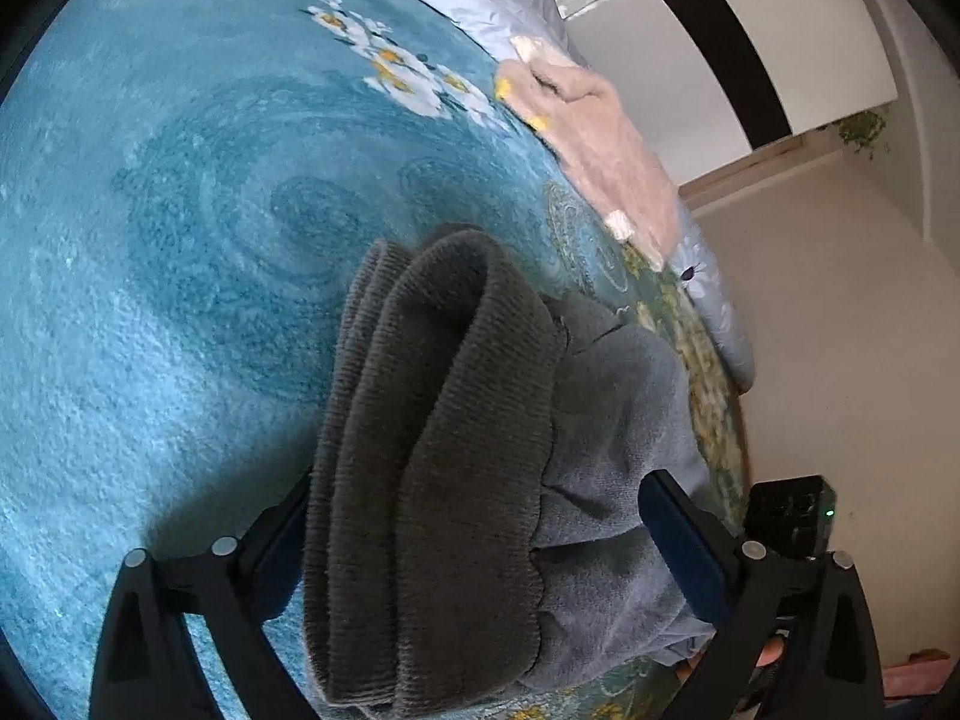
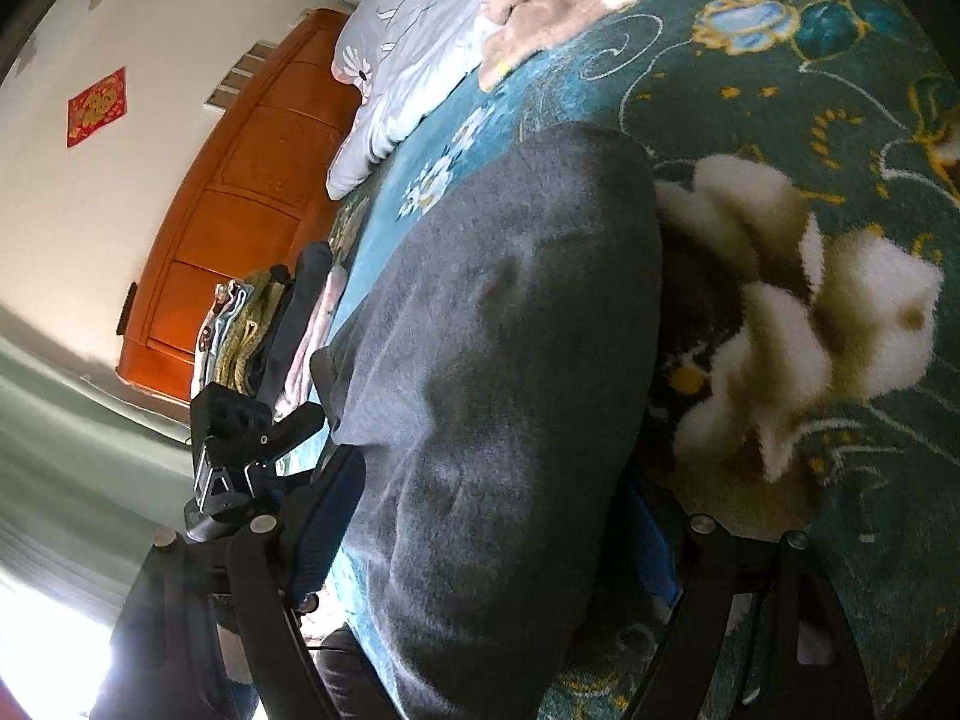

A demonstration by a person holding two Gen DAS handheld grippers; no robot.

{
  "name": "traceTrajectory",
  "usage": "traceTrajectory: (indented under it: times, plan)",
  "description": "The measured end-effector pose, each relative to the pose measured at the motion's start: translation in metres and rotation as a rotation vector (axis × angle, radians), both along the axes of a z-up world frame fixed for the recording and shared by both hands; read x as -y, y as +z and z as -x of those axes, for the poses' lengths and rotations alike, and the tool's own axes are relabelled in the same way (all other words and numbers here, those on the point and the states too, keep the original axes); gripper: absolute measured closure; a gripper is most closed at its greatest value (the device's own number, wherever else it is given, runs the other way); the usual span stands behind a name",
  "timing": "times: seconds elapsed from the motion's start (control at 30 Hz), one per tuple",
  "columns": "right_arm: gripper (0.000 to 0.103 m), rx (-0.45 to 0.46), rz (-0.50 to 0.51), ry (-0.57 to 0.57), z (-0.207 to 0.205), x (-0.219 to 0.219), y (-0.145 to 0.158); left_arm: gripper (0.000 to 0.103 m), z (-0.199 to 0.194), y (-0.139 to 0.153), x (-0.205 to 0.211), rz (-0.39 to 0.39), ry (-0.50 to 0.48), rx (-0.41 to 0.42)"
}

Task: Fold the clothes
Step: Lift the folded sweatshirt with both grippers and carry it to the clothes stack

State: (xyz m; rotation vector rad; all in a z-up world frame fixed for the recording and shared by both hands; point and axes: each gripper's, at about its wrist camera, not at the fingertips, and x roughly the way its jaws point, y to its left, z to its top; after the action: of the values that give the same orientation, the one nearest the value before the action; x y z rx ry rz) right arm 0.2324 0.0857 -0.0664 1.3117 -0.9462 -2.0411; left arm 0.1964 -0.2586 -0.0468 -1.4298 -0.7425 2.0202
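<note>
A grey sweater [image 1: 606,420] lies folded on a teal blanket [image 1: 150,300], its ribbed hem [image 1: 432,450] doubled into thick rolls at the near end. In the left wrist view the hem's long axis runs straight away from the camera, up the middle of the frame, with the softer body of the garment spreading off to the right. The left gripper [image 1: 480,552] straddles that hem: jaws at full spread, one on either side, neither pad pressing the cloth, so nothing is gripped there. In the right wrist view the same sweater fills the centre as a long dark mass, again lying lengthwise along the line the right gripper [image 2: 498,546] points. Its jaws stand wide on either flank of the fabric; whether the pads bear on it cannot be told. Both hands sit at the garment's near end, side by side. A pink garment [image 1: 606,138] and a pillow [image 2: 408,60] lie well beyond.
</note>
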Motion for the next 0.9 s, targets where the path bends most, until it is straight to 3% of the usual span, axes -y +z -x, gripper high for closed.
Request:
traceTrajectory:
  times: [0.07,0.27,0.33,0.4,0.47,0.53,0.77,0.9]
  plan:
    - [0.022,-0.001,0.001,-0.005,0.001,0.001,0.0,0.003,0.001,0.001,-0.002,0.009,-0.01,-0.001]
    - [0.023,0.01,0.019,-0.027,0.018,0.002,0.002,0.006,0.015,-0.004,0.005,-0.076,-0.005,0.024]
    - [0.033,0.009,-0.004,-0.03,0.022,0.003,0.001,0.008,0.015,-0.004,0.003,-0.059,-0.021,0.018]
    - [0.048,0.025,-0.017,-0.041,0.024,0.002,-0.002,0.016,0.013,-0.002,0.001,-0.021,-0.031,0.009]
    - [0.051,0.041,-0.024,-0.048,0.026,0.0,-0.004,0.034,0.012,0.0,0.002,0.016,-0.023,0.008]
    - [0.055,0.046,-0.035,-0.049,0.027,0.0,-0.003,0.042,0.01,-0.002,0.006,0.014,0.001,0.018]
    - [0.065,0.031,-0.114,-0.003,0.037,0.009,0.019,0.063,-0.002,0.006,0.01,0.001,0.051,-0.003]
    - [0.067,-0.005,-0.175,0.059,0.047,0.016,0.045,0.065,-0.01,0.019,0.02,-0.024,0.081,-0.036]
